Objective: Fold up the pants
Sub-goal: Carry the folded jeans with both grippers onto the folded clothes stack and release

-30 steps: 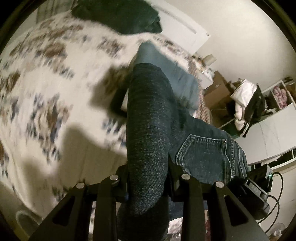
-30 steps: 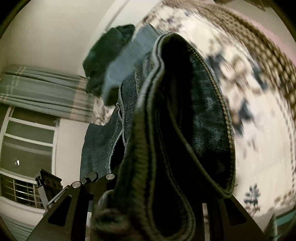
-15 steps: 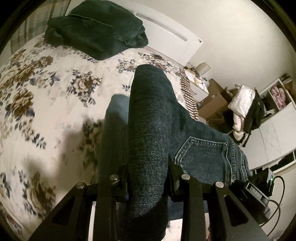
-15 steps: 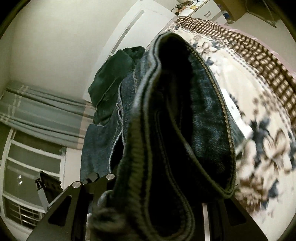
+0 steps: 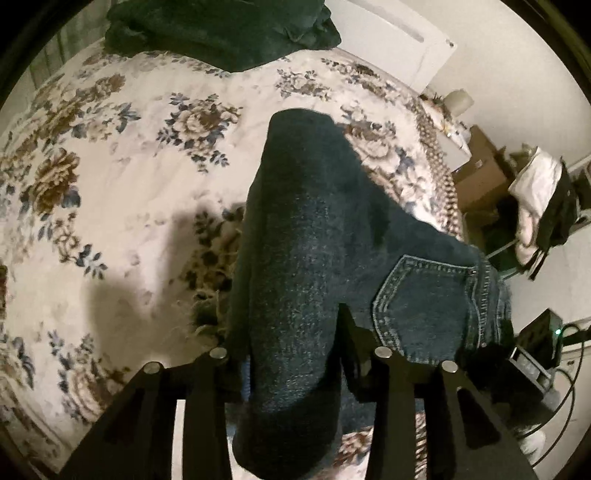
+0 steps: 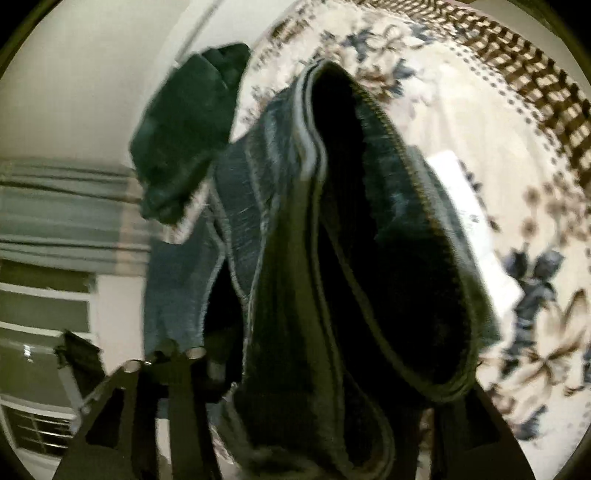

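One pair of dark denim pants (image 5: 314, 266), no readable label, hangs bunched above the floral bed (image 5: 110, 155), pinched between the left gripper (image 5: 291, 365) fingers and the right gripper (image 6: 317, 387) fingers. One dark green garment (image 5: 221, 29) lies at the bed's far edge.

pants (image 5: 306, 258): dark blue denim, coarse weave, matt, pale stitching
bedspread (image 5: 122, 155): soft matt cloth, flower print
left gripper (image 5: 295, 354): matt black plastic, shiny metal pins
blanket (image 5: 221, 29): dark green plush

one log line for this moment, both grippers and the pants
left gripper: shut on jeans | right gripper: shut on jeans | jeans: lifted above floral bedspread | fold: not yet laid
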Demonstrator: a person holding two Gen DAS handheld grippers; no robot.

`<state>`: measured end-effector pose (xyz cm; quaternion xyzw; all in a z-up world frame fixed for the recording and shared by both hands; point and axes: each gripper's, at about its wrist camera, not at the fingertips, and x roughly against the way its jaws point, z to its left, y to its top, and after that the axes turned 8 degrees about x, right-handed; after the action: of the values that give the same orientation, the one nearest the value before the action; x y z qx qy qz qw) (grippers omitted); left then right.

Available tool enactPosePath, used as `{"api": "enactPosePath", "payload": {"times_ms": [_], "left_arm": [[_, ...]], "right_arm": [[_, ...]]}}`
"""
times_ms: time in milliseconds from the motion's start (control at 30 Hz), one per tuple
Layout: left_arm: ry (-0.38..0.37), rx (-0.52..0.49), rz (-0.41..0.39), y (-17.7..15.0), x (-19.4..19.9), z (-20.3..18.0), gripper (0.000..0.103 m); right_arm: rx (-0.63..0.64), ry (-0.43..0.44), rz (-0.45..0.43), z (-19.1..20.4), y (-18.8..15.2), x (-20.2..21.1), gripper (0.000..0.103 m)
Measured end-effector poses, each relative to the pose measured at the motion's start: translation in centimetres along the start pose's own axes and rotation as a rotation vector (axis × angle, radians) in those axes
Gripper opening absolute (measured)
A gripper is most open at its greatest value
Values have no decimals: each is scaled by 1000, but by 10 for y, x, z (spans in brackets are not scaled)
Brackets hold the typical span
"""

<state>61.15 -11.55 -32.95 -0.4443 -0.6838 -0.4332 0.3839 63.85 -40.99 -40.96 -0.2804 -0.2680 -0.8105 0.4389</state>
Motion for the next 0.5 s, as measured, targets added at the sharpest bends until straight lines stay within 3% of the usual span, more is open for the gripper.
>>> {"api": "enactPosePath", "payload": {"times_ms": [100,167,233,500], "left_arm": [[58,-22,-7,-7,7,-6,46],[95,-42,-12,-10,10,-10,80],[109,-61,-35,-12,15,-14,93],[191,-173,-118,-28,49,-43,95]], "right_arm": [[44,-96,44,1,-1,2,78],[88,-170,47,6,-3,9,87],[125,-237,36,16,-8,19,93],[357,-560,-115,73,-27,69,98]]}}
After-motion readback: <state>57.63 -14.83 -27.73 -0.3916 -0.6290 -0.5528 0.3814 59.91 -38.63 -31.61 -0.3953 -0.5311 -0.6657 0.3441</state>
